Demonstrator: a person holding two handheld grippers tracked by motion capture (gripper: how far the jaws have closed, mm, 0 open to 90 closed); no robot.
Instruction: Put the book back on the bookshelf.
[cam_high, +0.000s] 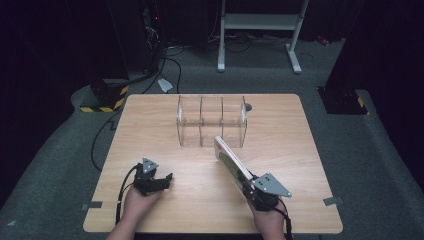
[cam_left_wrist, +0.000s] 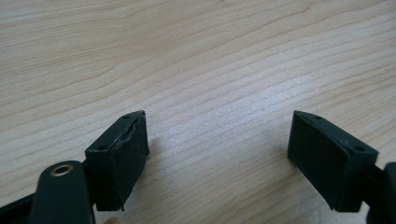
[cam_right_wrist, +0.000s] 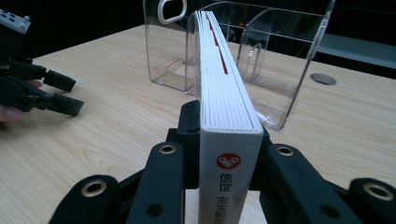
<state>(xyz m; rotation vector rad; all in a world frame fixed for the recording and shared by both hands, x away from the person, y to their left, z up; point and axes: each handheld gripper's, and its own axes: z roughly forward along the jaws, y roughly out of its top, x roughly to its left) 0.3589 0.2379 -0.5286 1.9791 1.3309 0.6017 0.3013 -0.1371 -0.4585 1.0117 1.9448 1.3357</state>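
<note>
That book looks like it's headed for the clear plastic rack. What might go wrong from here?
The right gripper clamps the book only at its near end, so the long free end could sag or twist. Its far corner sits close to the clear rack and might catch a divider or push the light rack along the table. The left gripper rests open, steadying nothing.

Right gripper jaws clamped on white book, spine toward camera, red logo and dark characters on spine. Clear acrylic divided organizer just behind book on wooden table. Left gripper at far left, jaws apart.
</note>
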